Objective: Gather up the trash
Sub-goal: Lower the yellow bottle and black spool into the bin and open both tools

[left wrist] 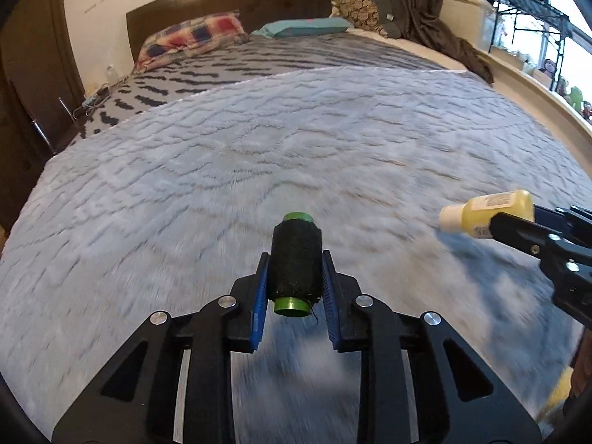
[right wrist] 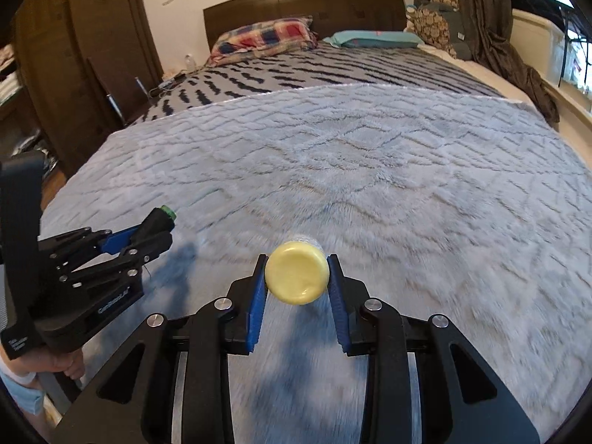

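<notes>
My left gripper [left wrist: 295, 259] is shut on a spool of black thread with green ends [left wrist: 295, 264], held above the fluffy grey blanket [left wrist: 259, 155]. It also shows in the right wrist view [right wrist: 155, 227] at the left, with the spool [right wrist: 162, 218] pointing forward. My right gripper [right wrist: 297, 262] is shut on a small yellow bottle [right wrist: 297, 277], whose flat base faces the camera. In the left wrist view the same bottle [left wrist: 492, 212] shows its white cap pointing left, held at the right edge by the right gripper [left wrist: 514, 222].
The bed fills both views, with a plaid pillow [left wrist: 192, 37], a teal pillow [left wrist: 307, 26] and a dark headboard [left wrist: 229, 0] at the far end. A brown cloth [left wrist: 470, 55] hangs at the right. A dark wardrobe [right wrist: 85, 55] stands left. A window ledge [left wrist: 536, 92] runs along the right.
</notes>
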